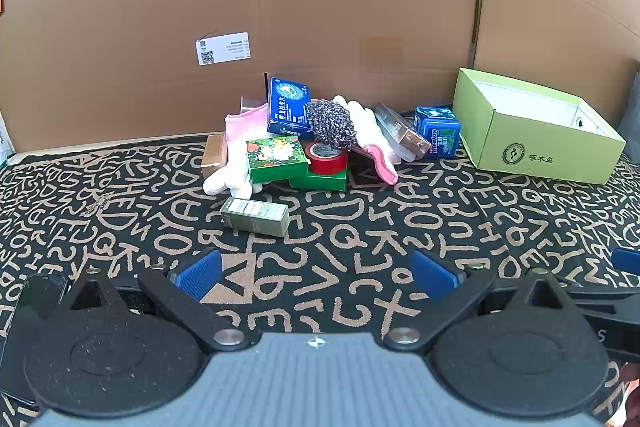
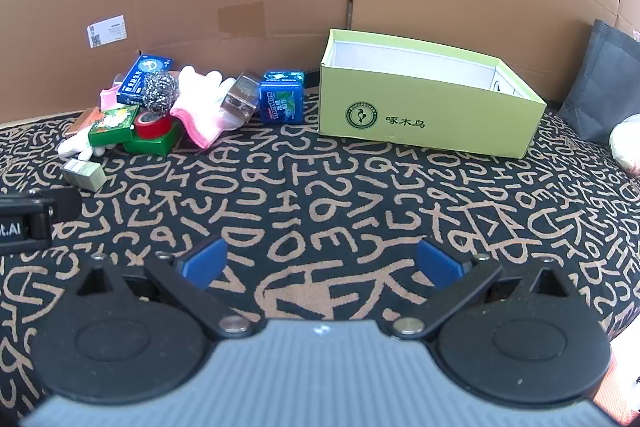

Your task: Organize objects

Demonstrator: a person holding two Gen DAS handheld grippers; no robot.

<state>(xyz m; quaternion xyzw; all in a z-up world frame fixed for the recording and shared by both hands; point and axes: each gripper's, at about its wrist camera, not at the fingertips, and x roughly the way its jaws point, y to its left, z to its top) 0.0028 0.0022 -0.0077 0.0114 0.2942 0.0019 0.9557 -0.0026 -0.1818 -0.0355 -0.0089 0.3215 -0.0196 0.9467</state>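
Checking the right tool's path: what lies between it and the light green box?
Only bare patterned carpet. In the right wrist view, nothing sits between the open right tool and the light green box; the clutter pile lies off to the left.

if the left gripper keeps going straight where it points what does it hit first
Probably the patterned mat: the open left gripper tilts down at bare mat, short of the olive box. Depth is unclear.

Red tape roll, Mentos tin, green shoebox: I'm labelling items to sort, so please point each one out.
red tape roll (image 1: 326,158): left wrist view, on its outer red band.
Mentos tin (image 2: 280,103): right wrist view, on its front face.
green shoebox (image 2: 424,115): right wrist view, on its front wall.
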